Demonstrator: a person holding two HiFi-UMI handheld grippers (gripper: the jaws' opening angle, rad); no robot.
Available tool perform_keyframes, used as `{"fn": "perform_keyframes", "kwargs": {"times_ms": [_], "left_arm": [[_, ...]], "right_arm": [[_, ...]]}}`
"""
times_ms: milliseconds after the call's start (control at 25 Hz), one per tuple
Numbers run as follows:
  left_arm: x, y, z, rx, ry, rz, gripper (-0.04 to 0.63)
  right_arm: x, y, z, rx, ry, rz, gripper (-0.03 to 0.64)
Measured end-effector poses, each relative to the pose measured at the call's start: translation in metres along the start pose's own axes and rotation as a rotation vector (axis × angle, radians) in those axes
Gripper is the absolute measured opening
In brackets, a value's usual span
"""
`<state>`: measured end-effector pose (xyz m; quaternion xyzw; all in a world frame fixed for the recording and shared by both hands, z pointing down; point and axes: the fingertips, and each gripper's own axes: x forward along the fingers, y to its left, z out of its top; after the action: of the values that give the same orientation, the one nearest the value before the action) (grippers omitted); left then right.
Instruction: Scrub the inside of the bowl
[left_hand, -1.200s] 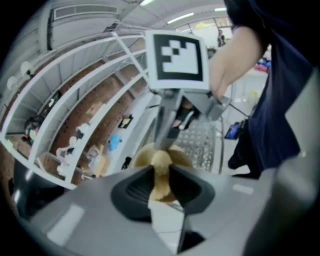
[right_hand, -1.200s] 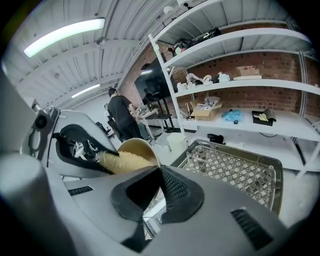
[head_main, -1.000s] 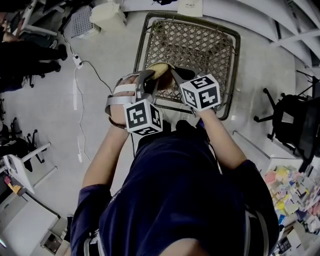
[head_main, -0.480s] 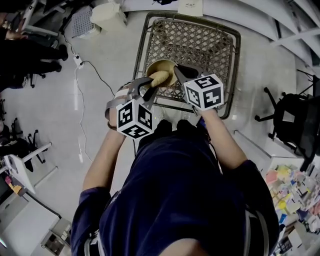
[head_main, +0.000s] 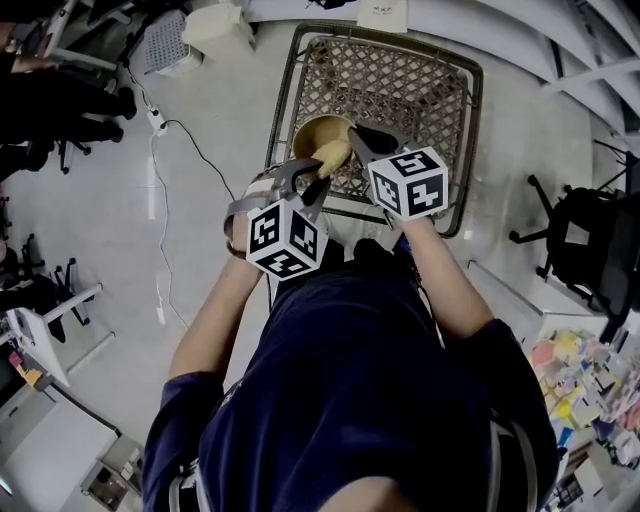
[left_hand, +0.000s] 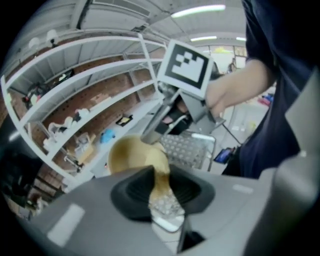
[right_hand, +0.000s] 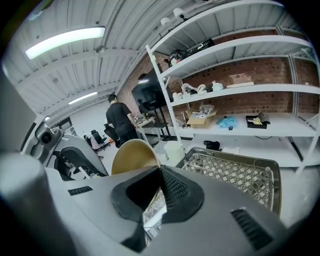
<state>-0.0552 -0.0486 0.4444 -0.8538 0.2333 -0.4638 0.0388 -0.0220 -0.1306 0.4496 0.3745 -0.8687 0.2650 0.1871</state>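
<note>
Left gripper (head_main: 320, 168) moved sponge (head_main: 333, 155) | inside bowl (head_main: 314, 131) | right gripper (head_main: 357, 134) clamps rim

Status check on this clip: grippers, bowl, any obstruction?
Right hand-held gripper shut on bowl rim. Left hand-held gripper shut on sponge, pressed into bowl. Nothing in the way.

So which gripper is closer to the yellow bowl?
Right. The right gripper clamps the bowl at its rim; the left gripper hovers beside it, reaching in only through the sponge in its jaws.

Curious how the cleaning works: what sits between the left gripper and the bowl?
A tan scrubbing pad, pinched in the left gripper, reaches from its jaws to the bowl; the left gripper view shows this.
</note>
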Motion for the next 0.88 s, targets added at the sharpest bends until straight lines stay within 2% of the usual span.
{"fn": "perform_keyframes", "kwargs": {"times_ms": [80,160,280,360,480,560,640,680,800,880], "left_arm": [[-0.005,0.007,0.003,-0.074,-0.035,-0.013,0.091],[-0.011,0.027,0.005,-0.138,-0.069,0.027,0.091],[-0.021,0.059,0.008,-0.177,-0.099,0.124,0.091],[-0.024,0.064,0.010,-0.207,-0.124,0.140,0.091],[-0.019,0.046,0.007,-0.233,-0.135,0.057,0.089],[-0.013,0.028,0.005,-0.215,-0.110,-0.029,0.089],[-0.011,0.023,0.004,-0.198,-0.098,-0.060,0.089],[-0.012,0.028,0.003,-0.201,-0.099,-0.040,0.089],[-0.021,0.061,0.005,-0.247,-0.130,0.083,0.089],[-0.025,0.071,0.008,-0.263,-0.150,0.113,0.089]], "right_arm": [[-0.002,-0.001,-0.001,0.012,-0.001,0.002,0.014],[-0.001,0.005,-0.001,0.014,0.002,0.018,0.014],[0.004,0.017,-0.002,0.010,0.011,0.048,0.015],[0.005,0.017,-0.002,0.022,0.012,0.056,0.014],[0.005,0.014,-0.003,0.044,0.013,0.063,0.014],[0.004,0.010,-0.001,0.057,0.004,0.058,0.014],[0.005,0.008,0.002,0.059,0.000,0.056,0.014],[0.006,0.008,0.002,0.058,0.004,0.060,0.014],[0.008,0.017,-0.004,0.048,0.023,0.085,0.014],[0.009,0.019,-0.007,0.051,0.028,0.092,0.014]]}}
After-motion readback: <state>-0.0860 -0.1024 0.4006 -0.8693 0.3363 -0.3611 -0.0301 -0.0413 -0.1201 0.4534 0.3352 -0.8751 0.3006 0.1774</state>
